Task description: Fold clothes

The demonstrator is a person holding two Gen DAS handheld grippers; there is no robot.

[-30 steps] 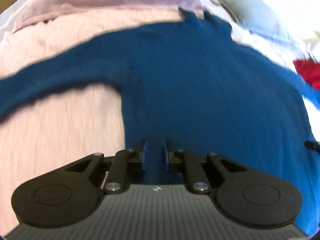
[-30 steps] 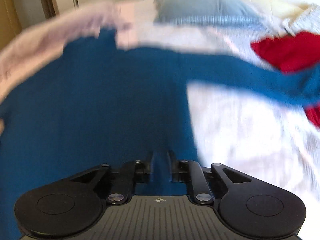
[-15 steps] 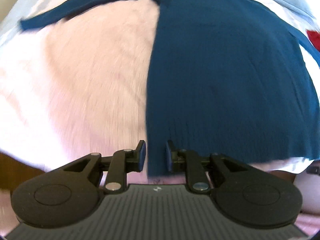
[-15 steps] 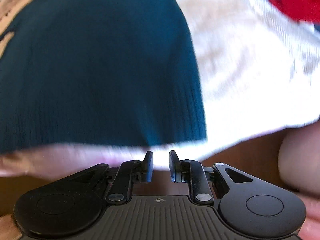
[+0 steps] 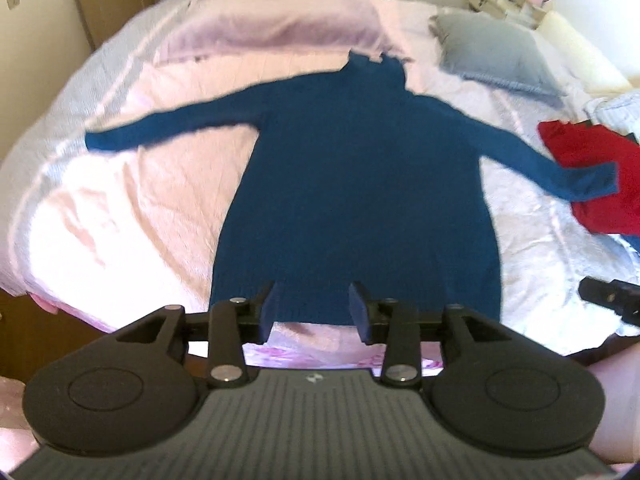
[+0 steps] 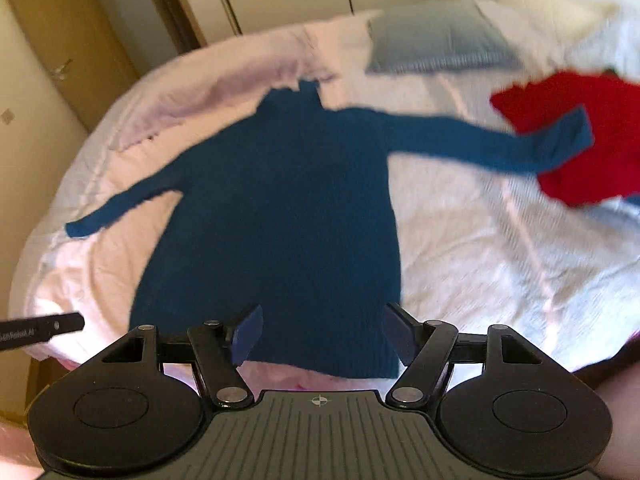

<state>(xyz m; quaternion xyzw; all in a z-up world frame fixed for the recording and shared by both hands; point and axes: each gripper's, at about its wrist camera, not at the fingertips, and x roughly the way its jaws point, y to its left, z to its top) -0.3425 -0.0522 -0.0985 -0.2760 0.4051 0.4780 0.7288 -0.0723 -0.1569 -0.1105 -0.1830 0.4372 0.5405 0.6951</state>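
Left wrist view: the left gripper (image 5: 314,309) gapes empty above the blue sweater's (image 5: 360,184) hem on the bed (image 5: 120,208). The right gripper (image 6: 323,332) spreads wider, also holding nothing.

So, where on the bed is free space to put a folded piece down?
The widest bare patch is the pink cover left of the sweater, under its left sleeve. A second is the white cover right of the sweater body, below the right sleeve. The far right is crowded: the red garment lies under the sleeve's cuff, with the pillow behind.
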